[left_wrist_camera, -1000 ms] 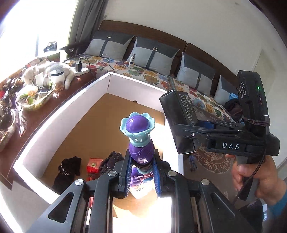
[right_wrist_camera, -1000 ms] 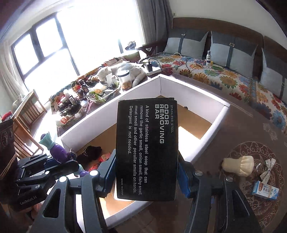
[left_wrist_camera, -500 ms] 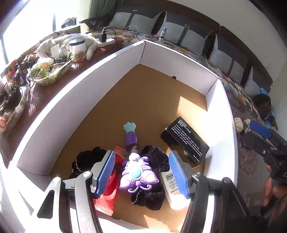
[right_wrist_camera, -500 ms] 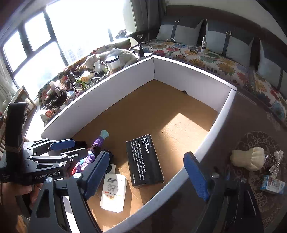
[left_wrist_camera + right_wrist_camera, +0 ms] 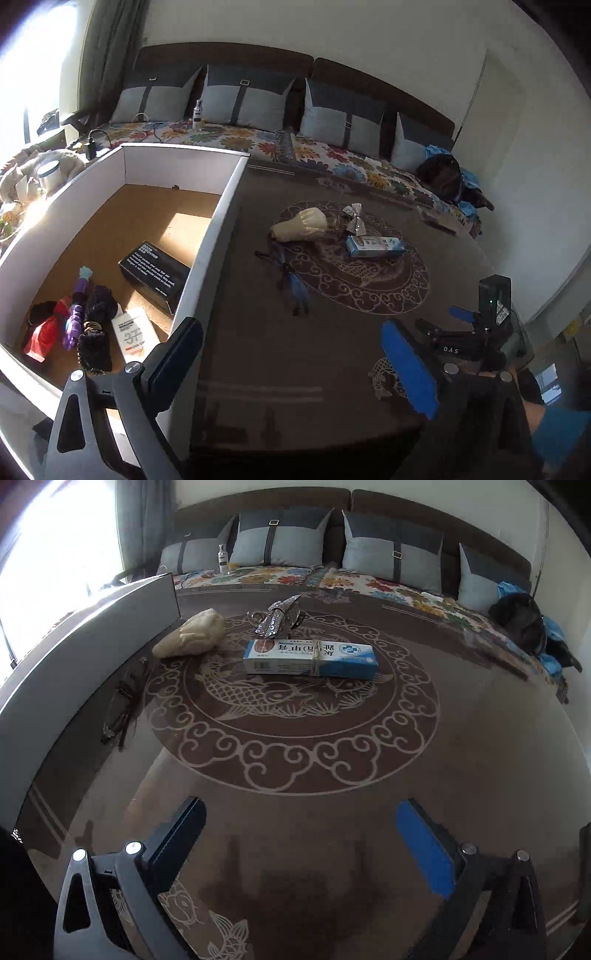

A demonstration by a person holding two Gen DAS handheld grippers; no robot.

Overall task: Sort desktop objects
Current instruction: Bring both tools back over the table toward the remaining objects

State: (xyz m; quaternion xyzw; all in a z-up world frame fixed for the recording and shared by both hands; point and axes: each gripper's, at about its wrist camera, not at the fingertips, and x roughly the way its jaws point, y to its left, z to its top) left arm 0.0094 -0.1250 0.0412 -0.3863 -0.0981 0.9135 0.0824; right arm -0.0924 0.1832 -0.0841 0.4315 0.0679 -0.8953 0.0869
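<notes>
We have both tools free now. The left hand-held gripper (image 5: 291, 365) has just been opening and stands wide with nothing between its jaws; the right hand-held gripper (image 5: 301, 843) has also just been opening, fully spread and empty, above the dark patterned bench (image 5: 295, 760).

What remains to sort lies near the middle of the bench: the blue and white carton (image 5: 310, 657), the cream soft piece (image 5: 190, 635) just beside the white box wall (image 5: 74, 657), the silver bow (image 5: 275, 618) behind the carton and very near it, and a dark tasselled thing (image 5: 123, 709) lying along the wall. Already in the box (image 5: 218, 229) are the black carton (image 5: 155, 278), the purple toy (image 5: 77, 314) and a white bottle (image 5: 135, 336).

We see some risks. The bow is so near the carton that jaws closing on the carton may catch the bow too, or push it away. The tasselled thing is flat and thin, so the pads can slip over it. It is also close to the wall, where one finger may strike the wall. Both hands reach to the same small group, so they may collide.
</notes>
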